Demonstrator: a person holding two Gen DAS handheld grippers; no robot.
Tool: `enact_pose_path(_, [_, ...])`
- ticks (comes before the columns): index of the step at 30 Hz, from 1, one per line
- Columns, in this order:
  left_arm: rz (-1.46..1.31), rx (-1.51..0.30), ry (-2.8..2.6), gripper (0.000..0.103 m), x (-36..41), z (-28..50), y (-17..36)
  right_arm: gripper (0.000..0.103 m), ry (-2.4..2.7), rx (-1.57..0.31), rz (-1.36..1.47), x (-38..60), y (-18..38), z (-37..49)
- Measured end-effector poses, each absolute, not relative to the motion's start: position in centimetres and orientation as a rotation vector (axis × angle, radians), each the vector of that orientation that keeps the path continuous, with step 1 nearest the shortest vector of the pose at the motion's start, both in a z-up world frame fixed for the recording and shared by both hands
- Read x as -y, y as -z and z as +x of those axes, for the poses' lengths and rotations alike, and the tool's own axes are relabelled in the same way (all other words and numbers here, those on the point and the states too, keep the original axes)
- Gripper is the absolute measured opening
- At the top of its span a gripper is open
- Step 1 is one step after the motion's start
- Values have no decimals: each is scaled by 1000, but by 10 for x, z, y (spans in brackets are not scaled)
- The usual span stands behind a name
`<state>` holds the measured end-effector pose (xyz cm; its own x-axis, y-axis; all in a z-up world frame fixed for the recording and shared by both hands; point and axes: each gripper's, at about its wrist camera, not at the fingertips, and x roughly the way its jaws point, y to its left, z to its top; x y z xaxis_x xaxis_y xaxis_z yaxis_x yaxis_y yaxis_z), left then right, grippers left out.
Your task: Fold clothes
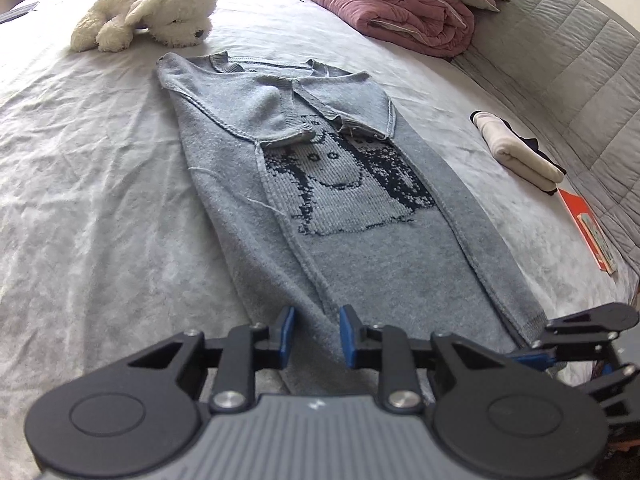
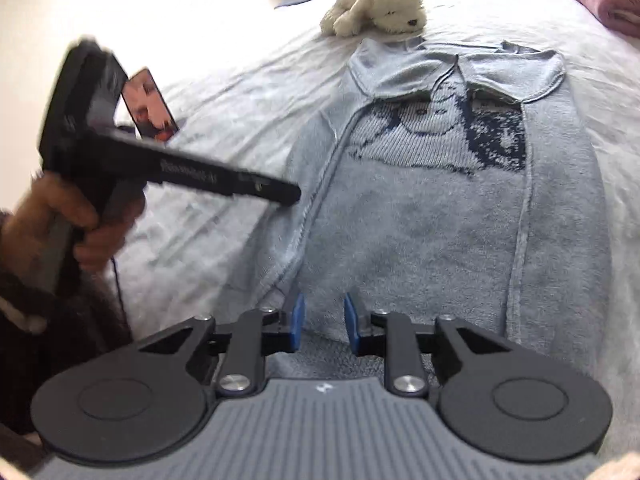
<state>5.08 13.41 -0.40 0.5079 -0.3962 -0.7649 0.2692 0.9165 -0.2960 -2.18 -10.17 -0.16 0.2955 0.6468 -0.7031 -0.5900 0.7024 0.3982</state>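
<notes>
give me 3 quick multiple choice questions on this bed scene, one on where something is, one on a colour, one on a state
1. Where does the plush dog lie?
A. beyond the sweater's collar end
B. on the pink quilt
C. on the orange book

2. What colour is the sweater?
A. red
B. grey with a dark knitted picture
C. green

3. How are the sweater's sleeves?
A. spread out to both sides
B. folded in across the chest
C. hanging off the bed

Answers:
1. A: the dog rests on the sheet past the collar.
2. B: grey knit, dark motif in the middle.
3. B: both sleeves lie crossed over the top of the motif, while the left tool and right tool are open at the hem.
</notes>
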Motion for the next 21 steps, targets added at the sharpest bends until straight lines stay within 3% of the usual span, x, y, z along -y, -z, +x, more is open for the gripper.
enact_pose_path(5, [-158,-963,396,24,-137,54,5,23,-949,-969,-54,79,27,-45])
enact_pose_path(8, [-159,-966,401,24,-137,58,5,29,-1027,-982,-102,73,21,-64])
enact_pose_path(12, [-180,-954,404,24,-141,59,2,30,-1111,-1098,85,94,5,-48])
enact_pose_path(14, [-189,-945,398,24,-144,58,0,39,-1079,-1081,137,106,-3,-40])
enact_pose_path(21, [-236,-918,364,24,-153,61,-4,39,-907,-1037,337,112,4,14])
